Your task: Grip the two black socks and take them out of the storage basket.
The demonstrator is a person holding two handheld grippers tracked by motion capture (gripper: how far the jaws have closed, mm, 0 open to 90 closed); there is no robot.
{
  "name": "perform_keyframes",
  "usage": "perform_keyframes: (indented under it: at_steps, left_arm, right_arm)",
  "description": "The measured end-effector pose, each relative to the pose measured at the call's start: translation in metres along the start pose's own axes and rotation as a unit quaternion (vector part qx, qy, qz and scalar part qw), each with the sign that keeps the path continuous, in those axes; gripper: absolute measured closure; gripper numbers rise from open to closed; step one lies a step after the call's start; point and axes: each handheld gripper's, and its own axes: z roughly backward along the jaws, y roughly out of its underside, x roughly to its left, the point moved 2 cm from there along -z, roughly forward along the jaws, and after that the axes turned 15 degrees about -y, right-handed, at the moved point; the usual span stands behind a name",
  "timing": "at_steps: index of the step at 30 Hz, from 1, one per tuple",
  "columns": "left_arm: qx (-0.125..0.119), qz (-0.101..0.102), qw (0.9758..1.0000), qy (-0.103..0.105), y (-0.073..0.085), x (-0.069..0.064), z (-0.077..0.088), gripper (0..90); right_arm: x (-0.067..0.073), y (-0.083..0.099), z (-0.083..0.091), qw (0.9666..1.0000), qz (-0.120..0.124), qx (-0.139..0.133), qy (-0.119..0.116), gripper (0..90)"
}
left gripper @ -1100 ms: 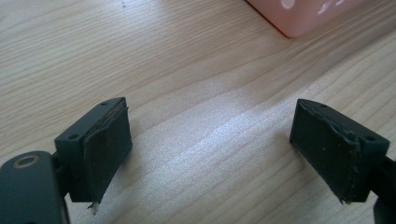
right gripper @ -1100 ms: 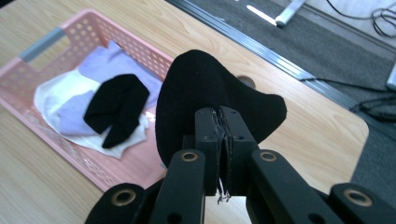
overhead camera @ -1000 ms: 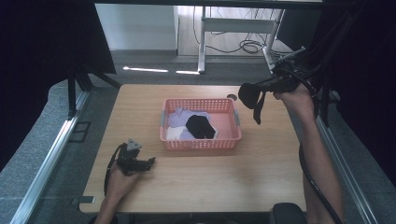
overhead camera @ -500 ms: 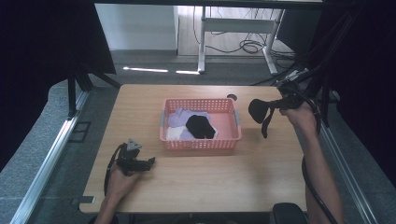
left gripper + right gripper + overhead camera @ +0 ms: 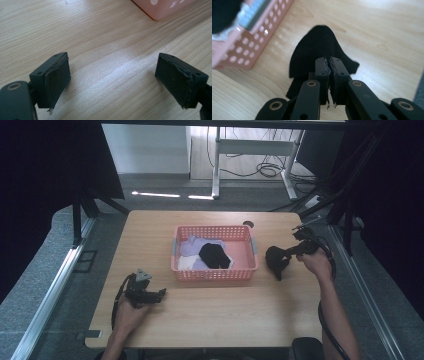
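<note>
One black sock (image 5: 319,50) hangs pinched in my right tool (image 5: 329,62) near the tabletop's (image 5: 215,315) right edge (clear of the basket (image 5: 215,275)), my left tool (image 5: 112,80) resting wide.

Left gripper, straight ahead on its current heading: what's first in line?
Probably the pink basket: the left gripper, open over the bare table, points toward the basket's near wall. Depth is unclear.
</note>
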Motion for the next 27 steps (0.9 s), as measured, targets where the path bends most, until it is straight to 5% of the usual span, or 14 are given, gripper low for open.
perform_keyframes:
  at_steps: [5,9,16,27]
  left_arm:
    - [0.000,0.000,1.0000,0.000,0.000,0.000,0.000,12.3]
    - [0.000,0.000,1.0000,0.000,0.000,0.000,0.000,12.3]
    - [0.000,0.000,1.0000,0.000,0.000,0.000,0.000,12.3]
    - [0.001,-0.001,1.0000,0.000,0.000,0.000,0.000,12.3]
  right_arm:
    - [-0.004,0.009,-0.010,0.9999,-0.007,0.009,-0.005,80.5]
    - [-0.001,0.007,-0.003,1.0000,-0.005,-0.004,-0.004,73.5]
    - [0.016,-0.008,0.008,0.9994,0.018,-0.029,-0.008,54.5]
    - [0.047,-0.033,-0.001,0.9969,0.052,-0.041,-0.042,43.1]
